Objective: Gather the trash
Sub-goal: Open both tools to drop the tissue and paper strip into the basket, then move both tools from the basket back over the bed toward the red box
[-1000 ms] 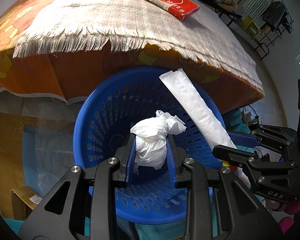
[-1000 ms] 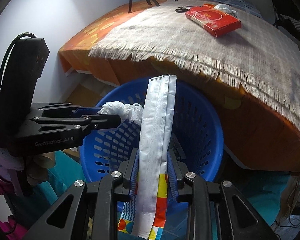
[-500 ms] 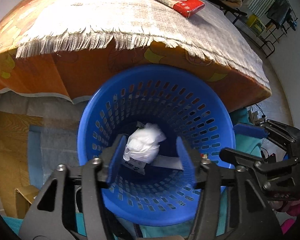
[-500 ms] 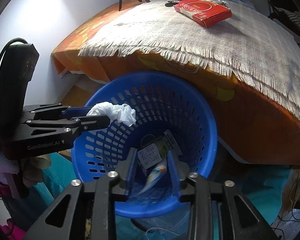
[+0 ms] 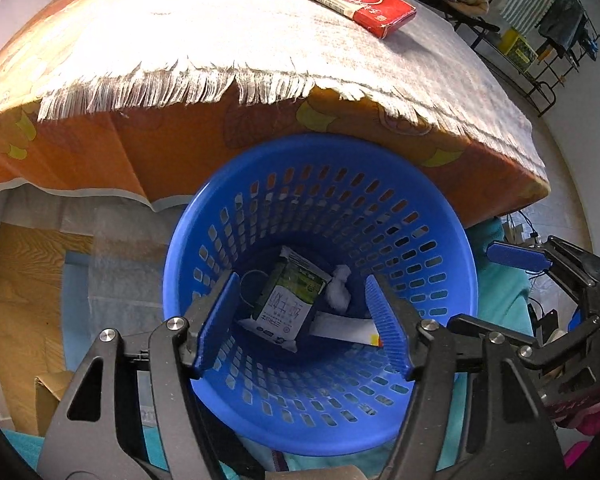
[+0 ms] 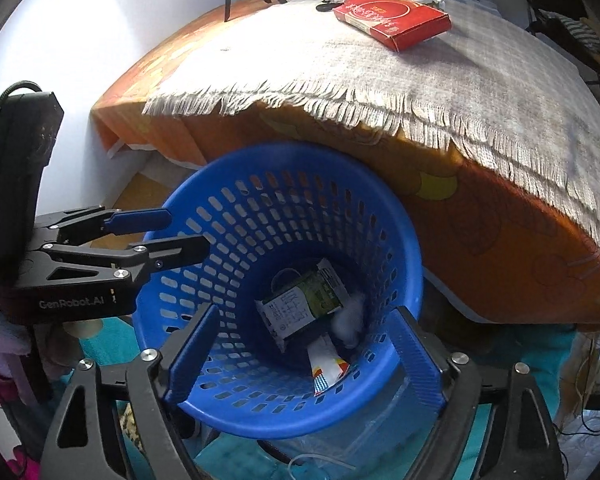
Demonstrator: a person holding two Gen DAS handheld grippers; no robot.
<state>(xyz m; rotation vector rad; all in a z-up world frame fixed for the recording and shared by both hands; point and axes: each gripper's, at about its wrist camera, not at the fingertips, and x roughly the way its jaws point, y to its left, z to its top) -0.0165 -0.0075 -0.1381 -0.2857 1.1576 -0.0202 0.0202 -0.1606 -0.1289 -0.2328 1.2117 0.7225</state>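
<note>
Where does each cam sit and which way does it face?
Left wrist: on the left gripper, aimed steeply down into the blue basket; own fingers opening with nothing between, right gripper at right edge.
Right wrist: on the right gripper, also steeply down into the basket; own fingers opening and empty, left gripper at left.
Shared: basket, green carton, white tissue wad, red box on the bed.

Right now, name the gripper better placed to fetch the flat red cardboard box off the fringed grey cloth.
The right gripper, probably. It and the left gripper hang over the blue plastic basket, jaws opening and empty, but the flat red box lies rightward in both views.
</note>
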